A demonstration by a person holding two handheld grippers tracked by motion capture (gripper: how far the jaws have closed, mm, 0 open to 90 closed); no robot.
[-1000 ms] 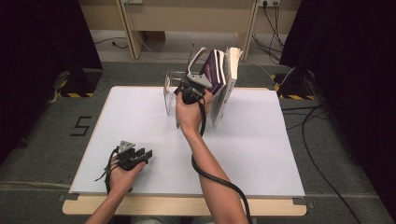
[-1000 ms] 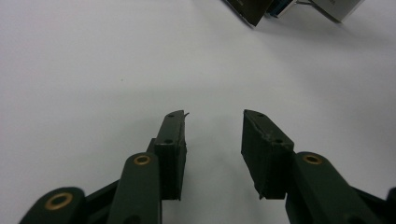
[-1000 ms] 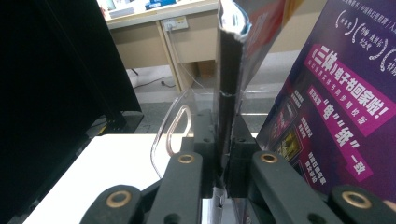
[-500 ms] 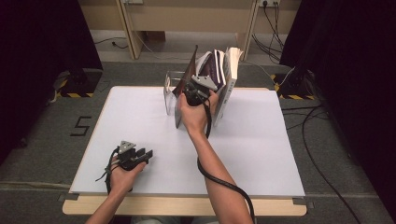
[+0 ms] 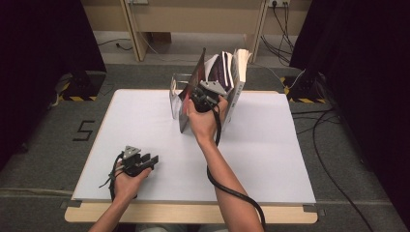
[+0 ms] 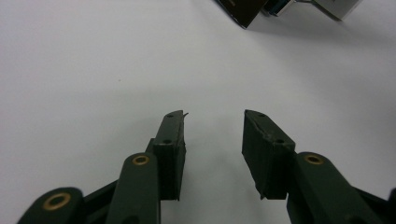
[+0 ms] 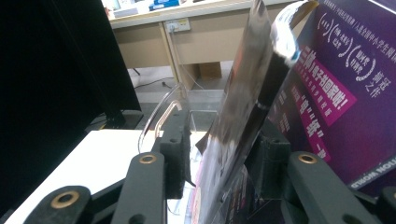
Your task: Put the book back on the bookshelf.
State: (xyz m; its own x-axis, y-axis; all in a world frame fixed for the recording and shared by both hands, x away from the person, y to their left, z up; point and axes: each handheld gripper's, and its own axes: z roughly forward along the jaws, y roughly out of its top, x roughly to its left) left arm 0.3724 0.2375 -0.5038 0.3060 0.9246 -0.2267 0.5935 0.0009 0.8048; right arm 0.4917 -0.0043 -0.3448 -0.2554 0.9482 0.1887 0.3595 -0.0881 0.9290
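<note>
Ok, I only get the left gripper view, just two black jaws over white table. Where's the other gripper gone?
Observer: The right gripper is up at the far edge of the table, at a clear rack that holds leaning magazines.
Operator: Is it grabbing one of them?
Observer: A glossy magazine stands between its jaws, which have just been opening. The jaw on the left of the right gripper view stands clear of the cover, so it looks like it is letting go, not grabbing.
</note>
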